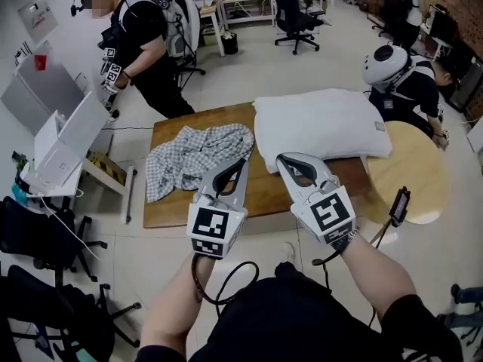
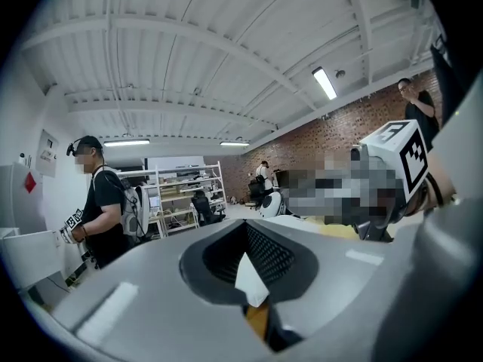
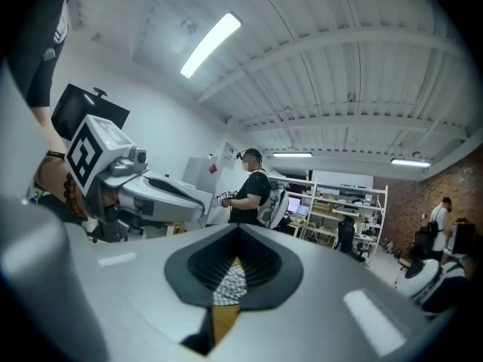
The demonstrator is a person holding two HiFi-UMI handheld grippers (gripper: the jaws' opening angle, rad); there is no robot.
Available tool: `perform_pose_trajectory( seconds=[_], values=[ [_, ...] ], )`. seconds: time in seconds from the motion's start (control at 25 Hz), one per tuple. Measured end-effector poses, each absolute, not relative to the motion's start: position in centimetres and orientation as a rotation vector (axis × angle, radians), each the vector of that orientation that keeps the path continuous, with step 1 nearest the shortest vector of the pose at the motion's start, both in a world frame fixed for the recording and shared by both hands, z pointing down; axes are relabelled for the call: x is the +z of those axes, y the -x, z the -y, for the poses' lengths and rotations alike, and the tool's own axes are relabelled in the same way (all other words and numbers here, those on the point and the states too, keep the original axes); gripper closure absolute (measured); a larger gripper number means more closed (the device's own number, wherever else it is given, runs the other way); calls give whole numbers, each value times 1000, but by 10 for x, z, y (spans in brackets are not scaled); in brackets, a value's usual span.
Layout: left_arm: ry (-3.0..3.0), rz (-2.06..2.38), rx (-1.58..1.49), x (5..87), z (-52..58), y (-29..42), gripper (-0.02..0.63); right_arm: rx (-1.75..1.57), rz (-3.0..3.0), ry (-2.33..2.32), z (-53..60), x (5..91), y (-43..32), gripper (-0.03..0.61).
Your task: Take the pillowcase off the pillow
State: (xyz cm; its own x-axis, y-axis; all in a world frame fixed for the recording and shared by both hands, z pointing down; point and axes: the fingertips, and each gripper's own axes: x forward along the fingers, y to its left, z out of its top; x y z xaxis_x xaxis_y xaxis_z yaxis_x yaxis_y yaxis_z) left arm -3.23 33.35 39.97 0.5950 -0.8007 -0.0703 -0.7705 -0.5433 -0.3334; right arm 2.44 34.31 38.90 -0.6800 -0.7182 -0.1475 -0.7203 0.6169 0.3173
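Left gripper (image 1: 241, 162) and right gripper (image 1: 284, 161), both closed and empty, point level, side by side, over the table (image 1: 173, 213).

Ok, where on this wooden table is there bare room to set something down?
The wooden table is bare along its near edge, in front of the checked pillowcase, and at its far left corner. The round table right of the pillow is mostly bare too. The middle is crowded: pillowcase and pillow lie side by side there.

On the table (image 1: 268, 191), the pillowcase (image 1: 198, 159) lies left of the pillow (image 1: 321, 127).
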Motion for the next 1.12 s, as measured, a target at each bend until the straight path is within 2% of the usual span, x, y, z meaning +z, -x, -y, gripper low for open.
perform_pose_trajectory(
  seconds=[0.52, 1.12],
  values=[
    [2466, -1326, -65, 396, -378, 41, 611, 545, -2841, 1226, -396, 388, -11, 578],
    [2485, -1319, -59, 407, -372, 37, 611, 527, -2855, 1220, -392, 400, -2, 578]
  ],
)
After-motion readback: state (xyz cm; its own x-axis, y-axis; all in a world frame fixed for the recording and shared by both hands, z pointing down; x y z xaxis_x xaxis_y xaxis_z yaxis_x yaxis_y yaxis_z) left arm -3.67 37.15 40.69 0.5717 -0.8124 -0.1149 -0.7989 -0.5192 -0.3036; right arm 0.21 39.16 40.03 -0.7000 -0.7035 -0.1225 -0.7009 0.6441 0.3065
